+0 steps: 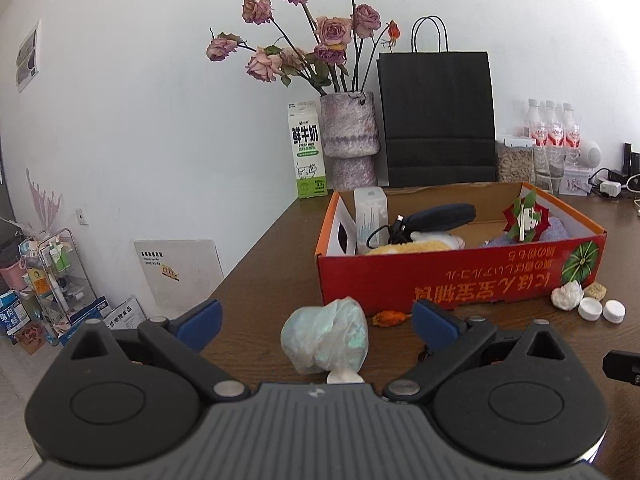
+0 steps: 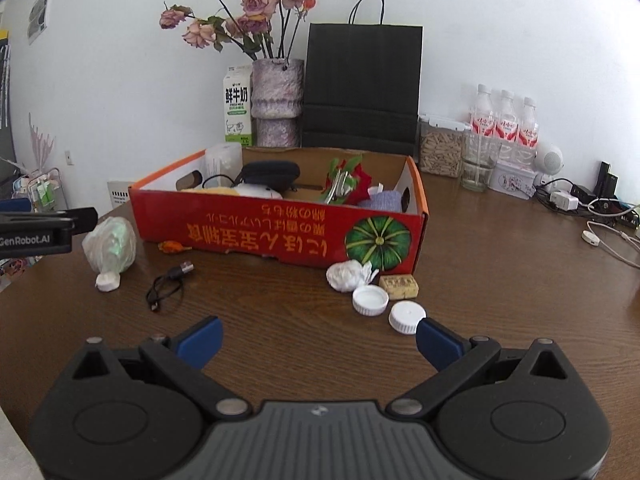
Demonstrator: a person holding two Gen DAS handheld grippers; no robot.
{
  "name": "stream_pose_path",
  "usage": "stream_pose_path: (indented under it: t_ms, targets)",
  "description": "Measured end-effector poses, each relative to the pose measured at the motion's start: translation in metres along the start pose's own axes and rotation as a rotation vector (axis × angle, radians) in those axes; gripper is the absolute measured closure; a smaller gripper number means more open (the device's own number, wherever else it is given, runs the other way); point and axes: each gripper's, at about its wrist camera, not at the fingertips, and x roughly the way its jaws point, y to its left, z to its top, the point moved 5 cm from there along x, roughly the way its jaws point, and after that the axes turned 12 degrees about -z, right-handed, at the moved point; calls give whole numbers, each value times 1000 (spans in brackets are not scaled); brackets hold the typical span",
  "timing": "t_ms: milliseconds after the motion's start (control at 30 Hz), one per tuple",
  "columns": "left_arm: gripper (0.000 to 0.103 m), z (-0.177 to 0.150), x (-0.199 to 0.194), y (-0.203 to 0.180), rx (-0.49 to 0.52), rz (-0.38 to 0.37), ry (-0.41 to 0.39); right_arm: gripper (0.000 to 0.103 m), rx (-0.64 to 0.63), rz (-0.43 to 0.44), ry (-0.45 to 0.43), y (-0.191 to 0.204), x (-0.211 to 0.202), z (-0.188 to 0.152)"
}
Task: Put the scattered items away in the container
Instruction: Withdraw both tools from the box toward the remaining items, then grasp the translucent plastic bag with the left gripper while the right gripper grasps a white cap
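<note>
Hard to say what's in the crumpled plastic bag (image 1: 325, 336); it's cloudy, with a white lump at its base, and the left tool (image 1: 316, 322) body cuts off the bottom of it. It sits on the worktop (image 2: 500, 280) between that tool's blue pads, which are spread wide and not touching it. The right tool (image 2: 318, 340) is spread wide too, over bare wood, with nothing in it.

The red cardboard box (image 2: 280, 232) already holds a dark pouch (image 2: 272, 174), a yellow and white plush toy (image 1: 416, 245), a white carton (image 1: 370, 216), a red and green decoration (image 2: 346, 184) and something blue-grey in the corner that I can't make out.

Still loose in front of the box: a black cable (image 2: 168, 286), a small orange thing (image 2: 170, 246), a white wad of paper (image 2: 348, 275), two white caps (image 2: 370, 300) and a little tan block (image 2: 399, 285).
</note>
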Motion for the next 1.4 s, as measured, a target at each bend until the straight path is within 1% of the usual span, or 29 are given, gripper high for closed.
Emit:
stream_pose_path:
  t_ms: [67,200,333,467,600,667,767,967,1000,1067,1200,1333,1400]
  targets:
    - [0,-7,1,3,5,0,19,0,-2,1,23,-1,3,-7]
    - [0,-16,10,9,8,24,61,0,4,-15,54,-6,9,-14]
    - [0,-18,18,15,-8,26,85,0,20,-36,56,-14,13,-11]
    - [0,-19,26,17,-2,22,98,0,16,-57,67,-21,19,-9]
    - [0,-17,39,19,6,23,118,0,29,-85,95,-30,34,-5]
    - [0,-18,45,20,-8,22,130,0,50,-94,112,-35,42,-4]
    - [0,-18,55,21,-27,14,144,1,48,-121,122,-40,53,0]
    - [0,-12,72,25,-46,12,164,9,42,-164,133,-51,72,11]
    - [0,-11,74,26,-50,12,167,12,45,-166,139,-53,75,12]
    - [0,-11,78,27,-56,14,173,16,56,-169,149,-55,80,12]
    - [0,-11,83,27,-59,13,186,19,63,-158,148,-55,86,12]
    - [0,-12,88,27,-60,7,194,29,73,-138,143,-53,91,14]
    - [0,-12,90,27,-67,-4,191,37,78,-126,140,-53,92,16]
